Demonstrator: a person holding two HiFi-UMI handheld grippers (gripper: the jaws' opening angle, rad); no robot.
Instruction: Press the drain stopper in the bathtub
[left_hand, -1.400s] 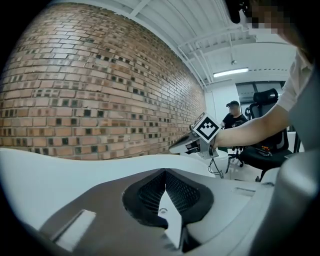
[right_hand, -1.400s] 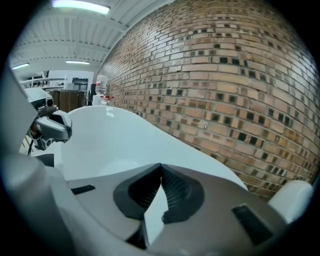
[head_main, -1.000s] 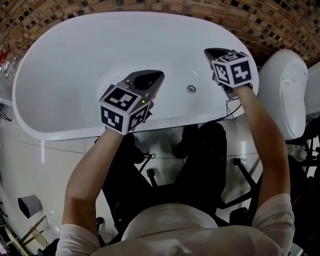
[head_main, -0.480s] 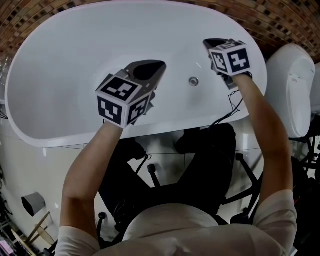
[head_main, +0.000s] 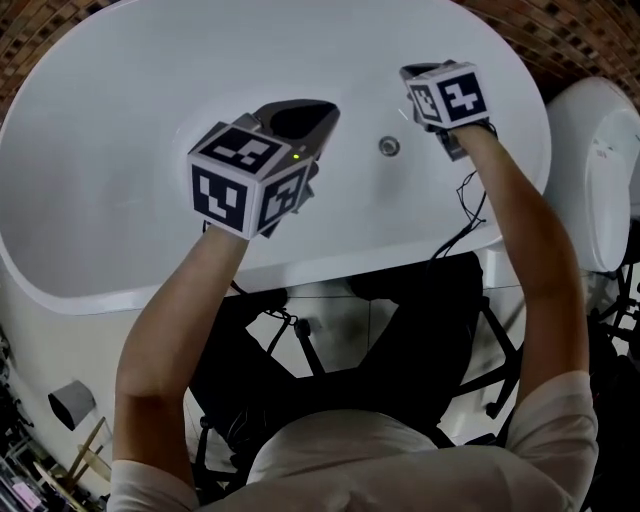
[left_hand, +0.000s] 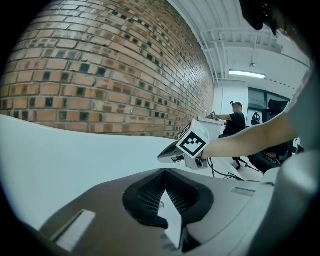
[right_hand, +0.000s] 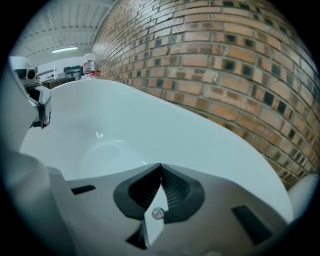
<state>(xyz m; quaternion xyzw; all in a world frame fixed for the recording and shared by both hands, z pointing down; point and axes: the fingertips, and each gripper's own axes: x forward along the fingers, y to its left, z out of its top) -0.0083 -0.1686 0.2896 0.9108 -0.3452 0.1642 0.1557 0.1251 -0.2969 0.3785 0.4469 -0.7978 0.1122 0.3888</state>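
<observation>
The white bathtub (head_main: 120, 200) fills the upper head view. Its round metal drain stopper (head_main: 389, 146) lies in the tub floor between my two grippers. My left gripper (head_main: 325, 108) hovers over the basin left of the stopper, jaws shut and empty. Just right of and beyond the stopper, my right gripper (head_main: 405, 72) is also shut and empty. In the right gripper view the shut jaw tips (right_hand: 160, 165) meet, and the stopper (right_hand: 158, 214) shows through the gap beneath them. The left gripper view has the shut left gripper (left_hand: 164, 171) with the right gripper (left_hand: 162, 157) ahead.
A brick wall (head_main: 560, 40) runs behind the tub. A white toilet (head_main: 600, 170) stands at the right. Cables (head_main: 465, 210) hang over the tub's near rim by my right arm. A person (left_hand: 235, 120) sits far off in the room.
Both grippers have moved farther out over the tub basin, and the tub sits lower in the head view. Both stay shut.
</observation>
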